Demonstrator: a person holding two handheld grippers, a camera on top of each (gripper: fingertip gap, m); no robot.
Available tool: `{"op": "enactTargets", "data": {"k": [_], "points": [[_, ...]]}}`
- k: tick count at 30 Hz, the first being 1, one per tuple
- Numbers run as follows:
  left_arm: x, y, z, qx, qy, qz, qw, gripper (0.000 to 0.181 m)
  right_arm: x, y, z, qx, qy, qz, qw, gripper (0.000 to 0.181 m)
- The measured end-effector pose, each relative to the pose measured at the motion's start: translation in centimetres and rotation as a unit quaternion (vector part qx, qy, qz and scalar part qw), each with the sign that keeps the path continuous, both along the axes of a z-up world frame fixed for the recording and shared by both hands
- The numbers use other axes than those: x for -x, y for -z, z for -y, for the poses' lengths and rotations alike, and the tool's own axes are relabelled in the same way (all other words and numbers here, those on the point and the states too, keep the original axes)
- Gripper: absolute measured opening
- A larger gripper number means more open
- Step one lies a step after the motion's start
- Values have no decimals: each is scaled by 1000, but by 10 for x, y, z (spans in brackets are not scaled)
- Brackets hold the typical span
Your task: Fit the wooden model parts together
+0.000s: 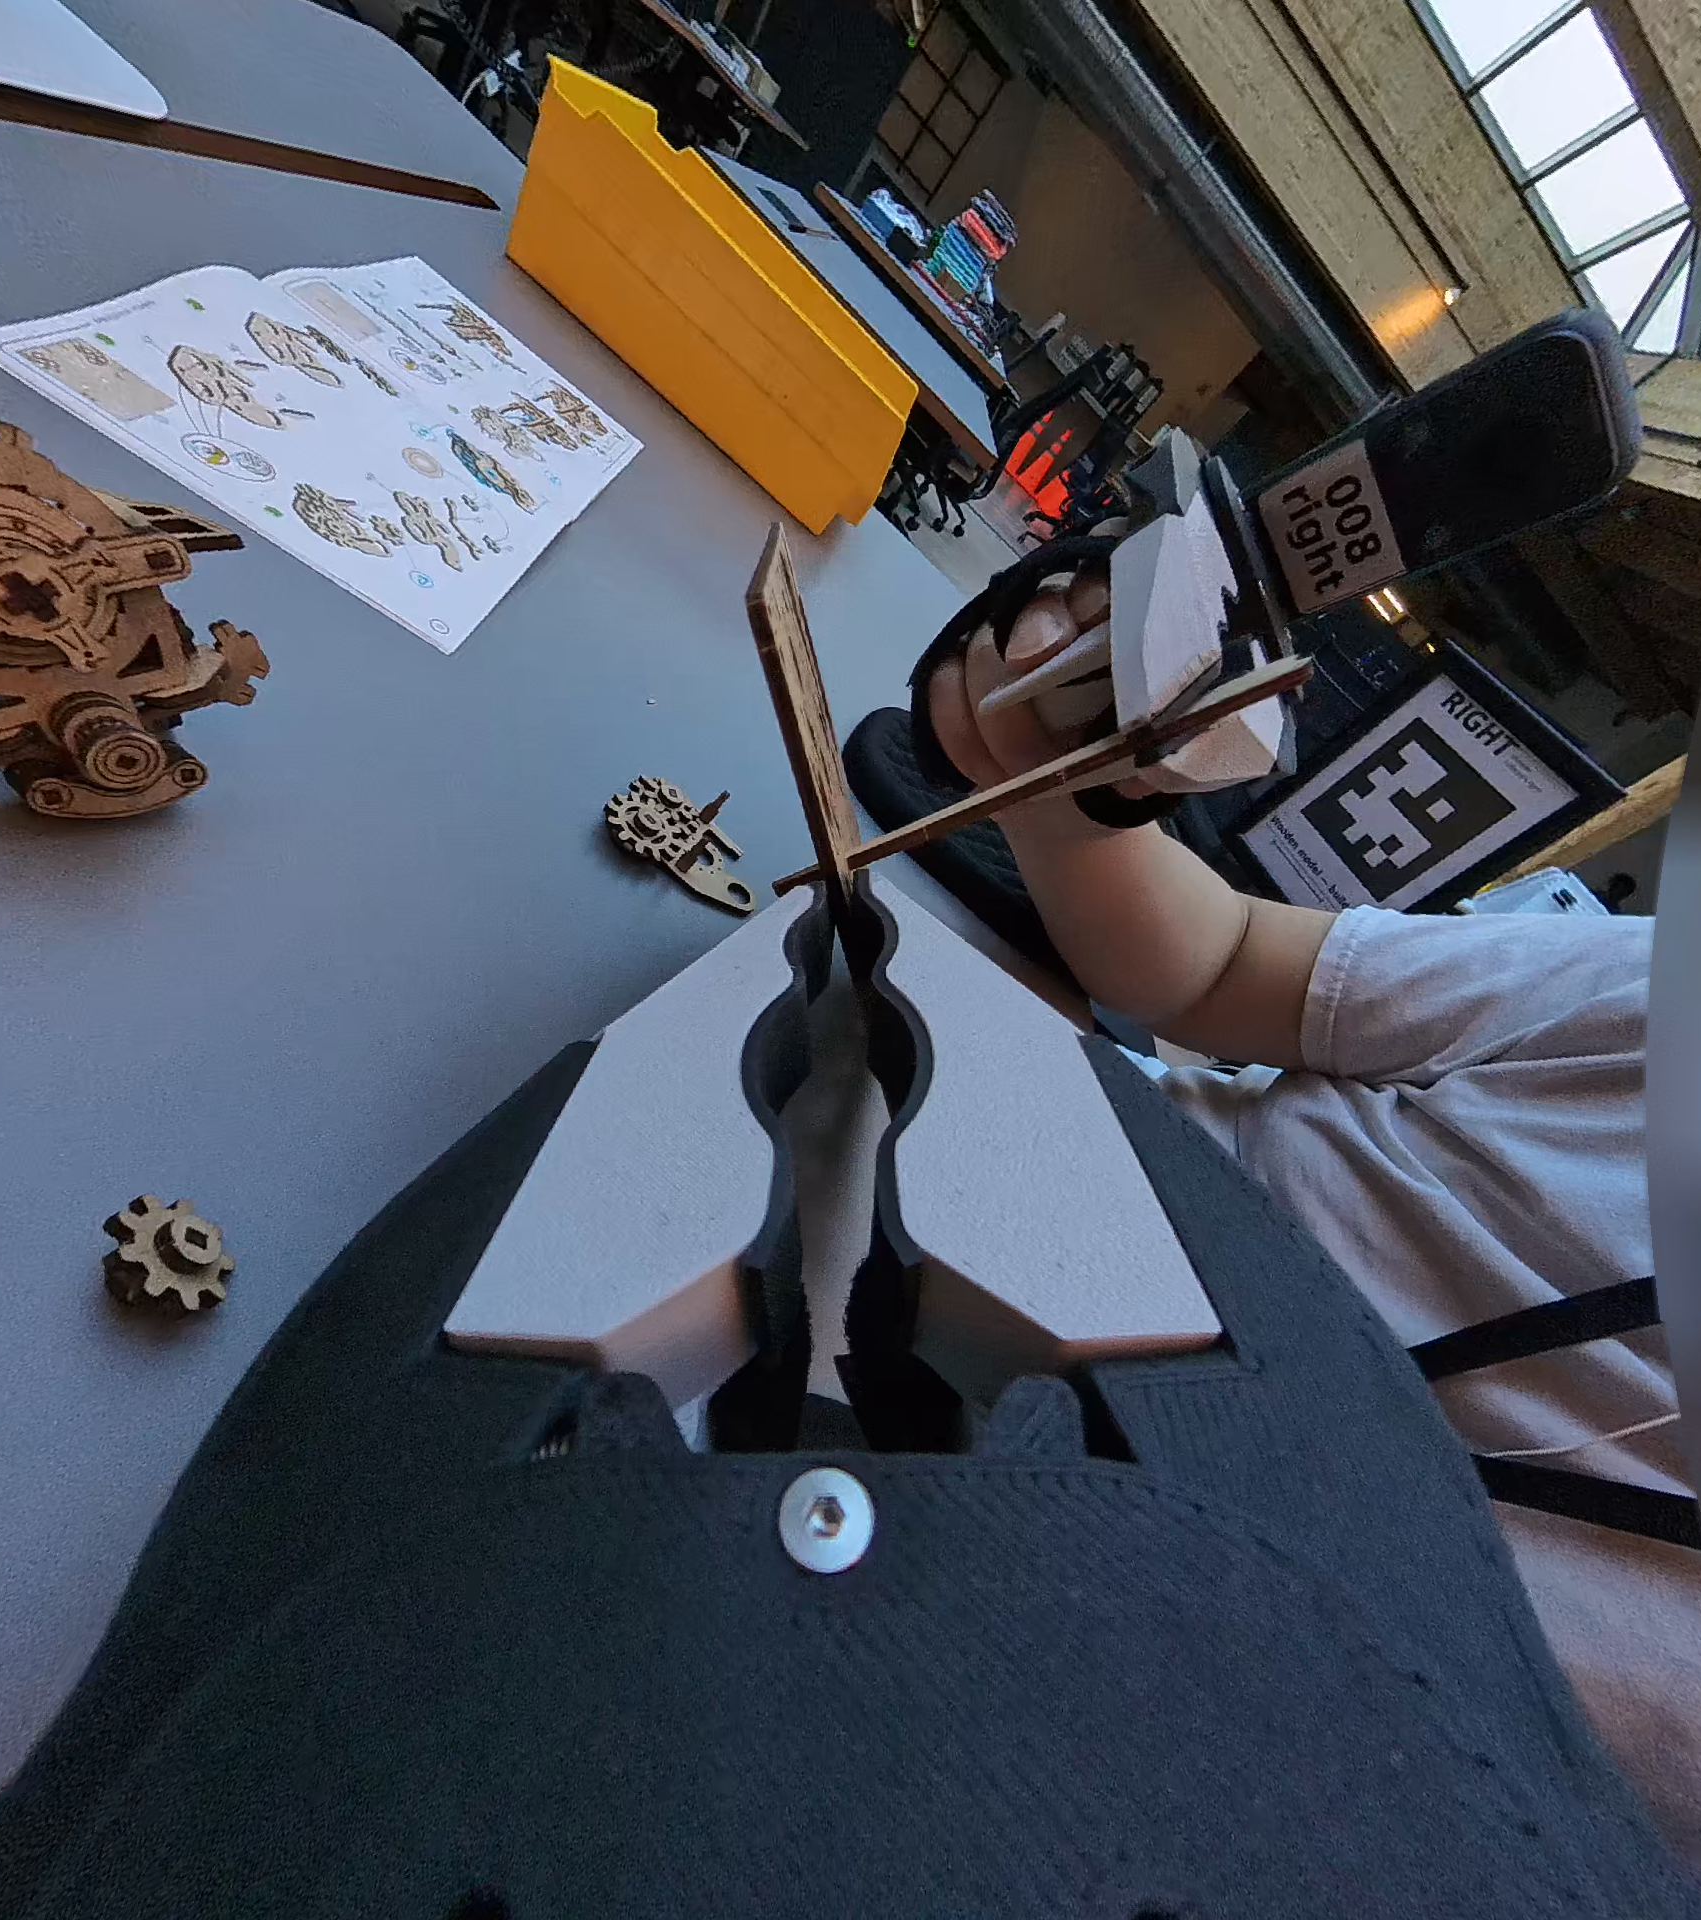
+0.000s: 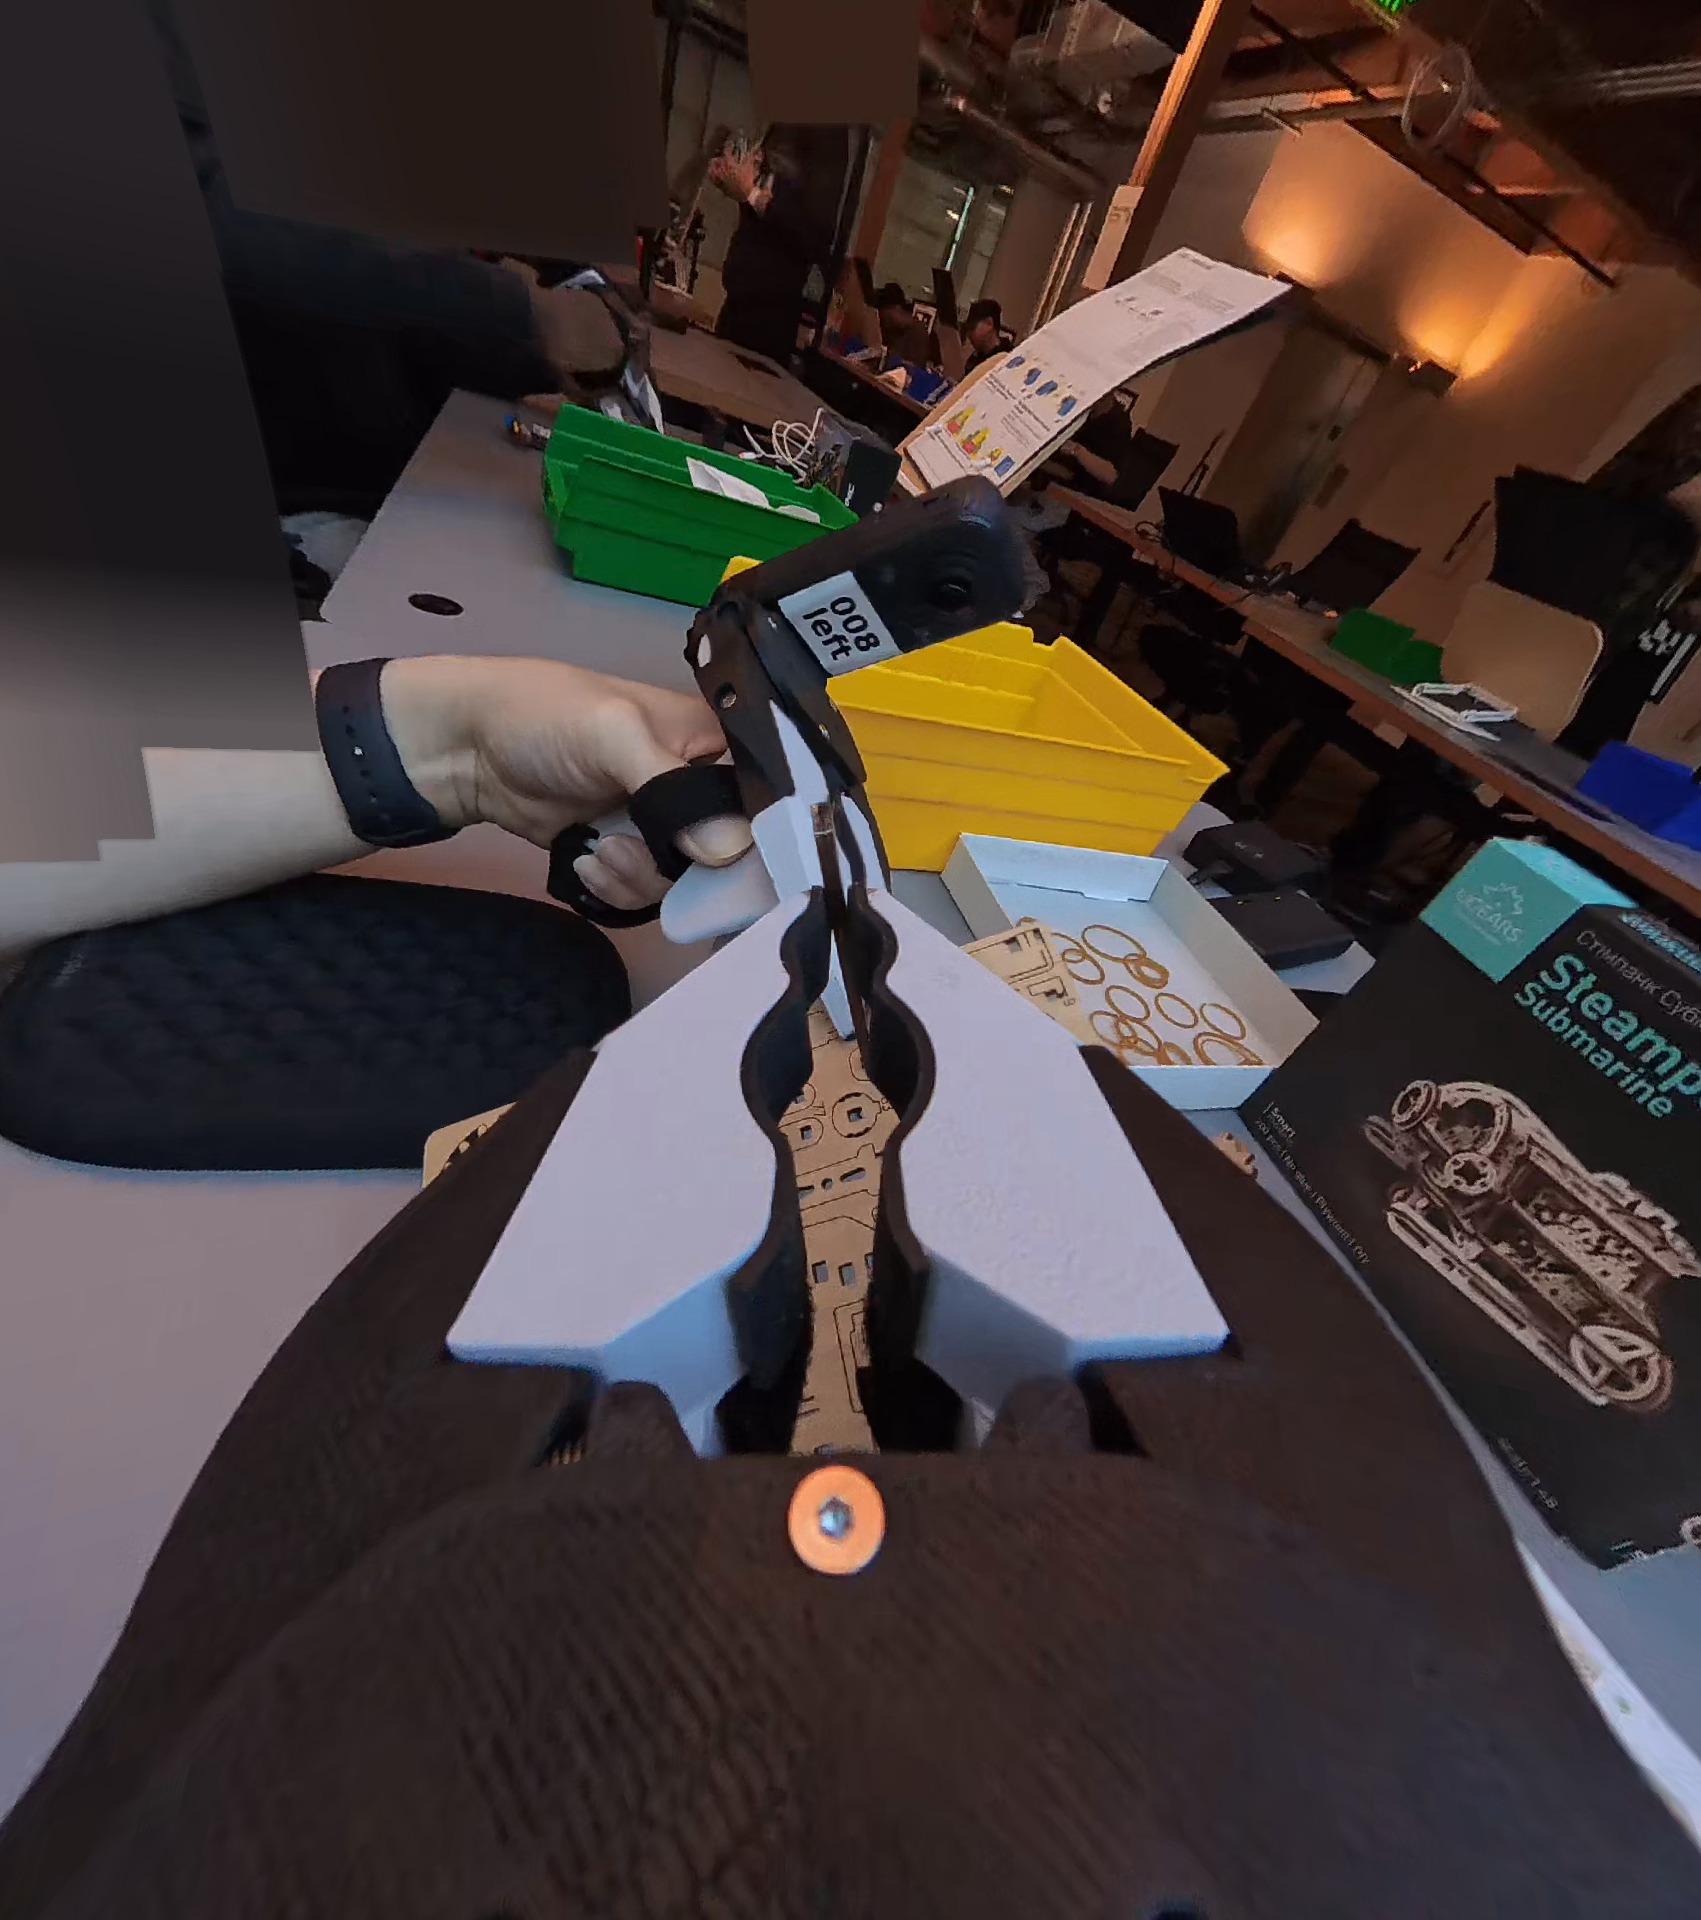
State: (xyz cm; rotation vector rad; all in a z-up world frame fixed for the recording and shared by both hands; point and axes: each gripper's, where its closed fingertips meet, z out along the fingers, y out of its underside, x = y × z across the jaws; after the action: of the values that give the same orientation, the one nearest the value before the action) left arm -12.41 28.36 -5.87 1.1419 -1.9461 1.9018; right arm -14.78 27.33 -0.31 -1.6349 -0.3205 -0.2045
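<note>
We find the left hand-held gripper point(image 1: 838, 914) clamped on an upright wooden plate point(image 1: 804, 717) and the right hand-held gripper point(image 1: 1189, 717) clamped on a thin wooden stick point(image 1: 981, 805). The stick crosses the plate just ahead of the left tips, apparently slotted through. The partly built model point(image 1: 46, 623) waits well left; joining remains.

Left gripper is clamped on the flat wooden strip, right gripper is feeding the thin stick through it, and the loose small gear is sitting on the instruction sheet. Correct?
Not quite. The left wrist view shows the small gear on the bare grey table, well apart from the instruction sheet. The rest holds: the left gripper clamps the flat wooden strip and the right gripper holds the thin stick crossing it.
</note>
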Motion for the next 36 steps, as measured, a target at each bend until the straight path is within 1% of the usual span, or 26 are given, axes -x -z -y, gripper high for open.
{"op": "enactTargets", "data": {"k": [1,3,4,7,9,12,16,18,20,22,24,26,27,28,29,31,32,36], "points": [[1,0,1,2,4,-1,1000,1,6,1,0,1,-4,34,999,0],[4,-1,4,6,15,-4,1000,1,17,4,0,1,6,136,991,0],[4,-1,4,7,17,-4,1000,0,18,5,-1,-1,14,155,988,0],[2,1,0,-3,4,-4,1000,0,3,4,2,-2,18,84,996,0],[1,0,-1,-4,0,-2,1000,1,-3,6,7,8,20,73,997,1],[0,5,-1,-18,-3,-8,1000,1,4,13,7,16,18,100,995,1],[0,11,5,-39,2,-12,999,2,11,15,-5,42,34,156,986,1],[-1,15,4,-48,-2,-15,999,3,12,17,-11,56,43,169,983,1],[-2,13,1,-41,-6,-15,999,2,11,16,-12,55,52,172,982,1],[0,9,0,-29,-4,-12,1000,1,7,11,-4,39,51,143,988,1],[2,5,2,-18,5,-7,1000,1,2,6,6,19,39,83,996,1],[3,5,5,-13,13,-9,1000,1,-2,8,11,6,25,30,999,1],[2,7,5,-13,14,-12,1000,1,-2,10,11,3,21,20,1000,1],[2,7,4,-11,15,-15,1000,1,1,10,11,0,17,26,1000,1],[3,7,4,-8,16,-16,1000,1,6,10,8,2,16,53,998,1],[2,8,4,-13,14,-16,1000,0,14,13,1,21,29,140,990,1],[3,8,5,-12,16,-17,1000,0,19,13,-4,28,27,160,986,0],[2,11,5,-20,14,-20,1000,2,17,15,-12,55,38,195,978,0]]}}
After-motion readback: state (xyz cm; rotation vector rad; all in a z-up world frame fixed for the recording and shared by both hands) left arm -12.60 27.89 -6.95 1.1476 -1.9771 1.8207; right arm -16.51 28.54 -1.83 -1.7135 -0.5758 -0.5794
